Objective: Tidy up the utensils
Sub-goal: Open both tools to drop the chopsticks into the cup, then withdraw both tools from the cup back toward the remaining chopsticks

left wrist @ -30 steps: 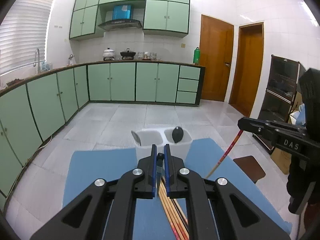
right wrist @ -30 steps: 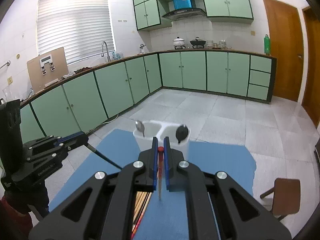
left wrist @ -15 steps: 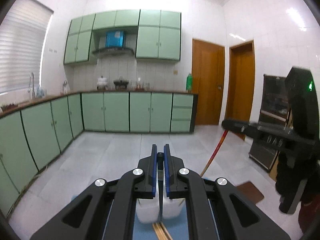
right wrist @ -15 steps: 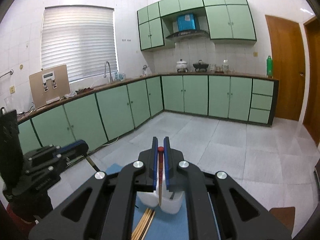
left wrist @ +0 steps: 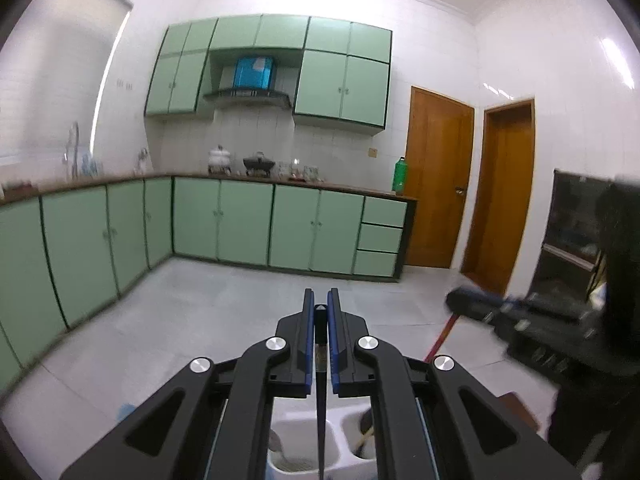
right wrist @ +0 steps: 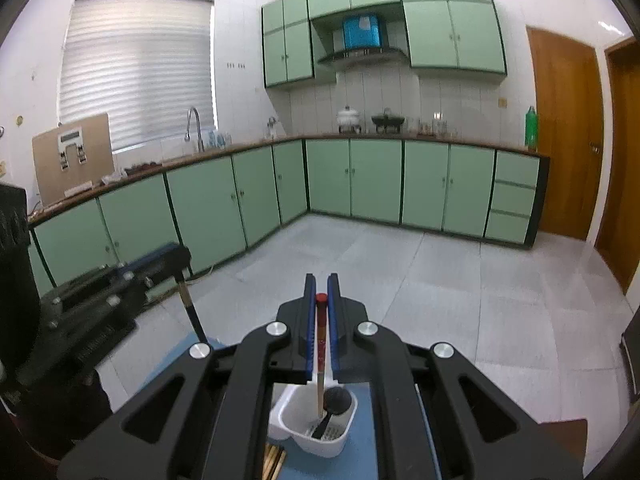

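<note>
**Lowering two chopsticks into the divided holder**

Starting on the left, the left gripper [left wrist: 318,306] is pinched tight on a dark chopstick [left wrist: 321,412], which hangs tip-down between the jaws. Its point sits over the white utensil holder [left wrist: 300,446], apparently above the left compartment and close to the divider. A good move here is to come straight down, keeping the stick upright so the tip clears the divider and does not catch the rim.

Moving right, the right gripper [right wrist: 321,298] is clamped on a red-capped chopstick [right wrist: 320,356]. Its pale lower end already reaches into the holder [right wrist: 316,428], in the compartment that also carries a black spoon [right wrist: 338,400]. That stick looks nearly seated, so I judge the right hand only needs a short descent before letting go.

Both sticks probably belong together, so choosing one compartment matters. More chopsticks [right wrist: 274,460] lie on the blue mat [right wrist: 360,440] beside the holder. The two grippers are near each other, so lowering them one at a time avoids a knock.
</note>
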